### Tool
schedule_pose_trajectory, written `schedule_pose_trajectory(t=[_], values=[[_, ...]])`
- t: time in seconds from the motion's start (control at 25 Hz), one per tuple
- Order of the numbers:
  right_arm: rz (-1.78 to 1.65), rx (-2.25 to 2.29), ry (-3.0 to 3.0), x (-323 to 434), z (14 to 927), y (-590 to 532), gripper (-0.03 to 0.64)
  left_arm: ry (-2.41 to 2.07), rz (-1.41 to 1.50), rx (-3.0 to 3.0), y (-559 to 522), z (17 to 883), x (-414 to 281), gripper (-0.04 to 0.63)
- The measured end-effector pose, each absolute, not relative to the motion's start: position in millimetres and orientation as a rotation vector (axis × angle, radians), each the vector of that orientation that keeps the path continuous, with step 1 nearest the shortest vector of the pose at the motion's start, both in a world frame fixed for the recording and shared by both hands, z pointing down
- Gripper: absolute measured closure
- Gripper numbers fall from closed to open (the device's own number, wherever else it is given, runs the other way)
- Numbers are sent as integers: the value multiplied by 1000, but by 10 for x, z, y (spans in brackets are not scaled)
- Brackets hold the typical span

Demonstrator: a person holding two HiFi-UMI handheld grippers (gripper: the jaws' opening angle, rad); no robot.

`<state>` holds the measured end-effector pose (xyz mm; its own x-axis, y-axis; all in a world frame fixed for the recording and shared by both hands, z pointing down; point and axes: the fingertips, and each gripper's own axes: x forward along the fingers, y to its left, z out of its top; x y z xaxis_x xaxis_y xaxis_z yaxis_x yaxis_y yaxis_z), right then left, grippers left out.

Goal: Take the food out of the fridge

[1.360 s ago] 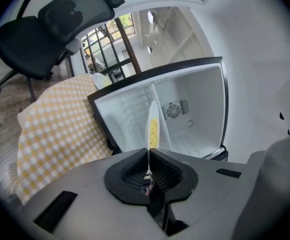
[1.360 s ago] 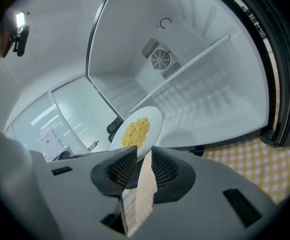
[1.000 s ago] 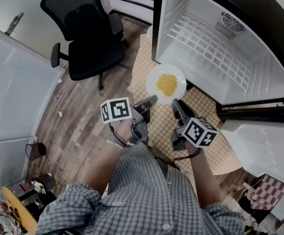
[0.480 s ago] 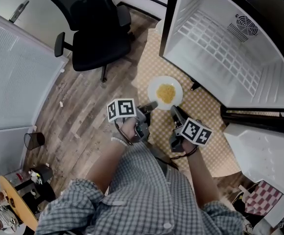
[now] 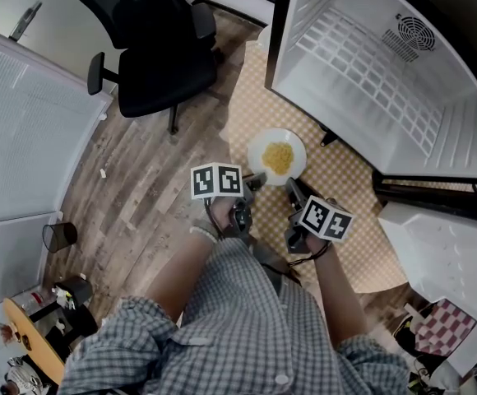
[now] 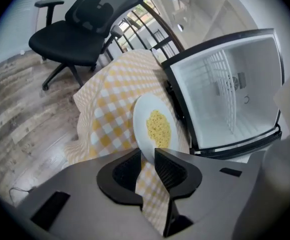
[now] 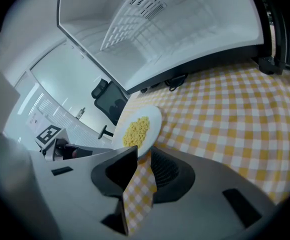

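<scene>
A white plate [image 5: 277,156] with a heap of yellow noodles lies on the yellow checked cloth [image 5: 341,179] on the floor, in front of the open fridge [image 5: 370,72]. My left gripper [image 5: 256,178] is at the plate's near left rim. In the left gripper view its jaws [image 6: 147,156] are opening, with the rim of the plate [image 6: 155,126] between them and a gap showing. My right gripper [image 5: 293,185] is at the near right rim. In the right gripper view the plate [image 7: 137,129] pokes between its jaws [image 7: 144,156], which also stand slightly apart.
The fridge's white inside shows only a wire shelf [image 5: 362,64]. Its door [image 5: 444,253] hangs open at the right. A black office chair [image 5: 152,48] stands on the wooden floor at the upper left. A small dark bin [image 5: 56,237] sits at the far left.
Both grippers sank with the plate from in front of the fridge down onto the checked cloth. The plate now looks smaller and lies flat.
</scene>
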<state>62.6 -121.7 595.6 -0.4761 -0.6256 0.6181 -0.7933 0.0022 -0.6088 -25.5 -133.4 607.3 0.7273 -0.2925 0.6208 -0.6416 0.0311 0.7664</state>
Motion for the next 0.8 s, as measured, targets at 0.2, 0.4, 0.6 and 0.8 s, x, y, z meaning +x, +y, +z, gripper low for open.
schedule_pose_trajectory(t=[0.2, 0.4, 0.6, 0.8], values=[[1467, 1503, -2064, 622, 5987, -1235, 534, -790, 376, 1593, -1335, 6070, -225, 507], [1438, 1496, -2068, 601, 5984, -1209, 534, -817, 380, 1639, -1336, 5972, -177, 381], [1423, 1520, -2062, 646, 5962, -1150, 534, -825, 387, 1631, -1281, 5943, -286, 375], [1305, 1569, -2076, 757, 5879, -1103, 534, -879, 420, 1674, -1286, 5817, -503, 428]])
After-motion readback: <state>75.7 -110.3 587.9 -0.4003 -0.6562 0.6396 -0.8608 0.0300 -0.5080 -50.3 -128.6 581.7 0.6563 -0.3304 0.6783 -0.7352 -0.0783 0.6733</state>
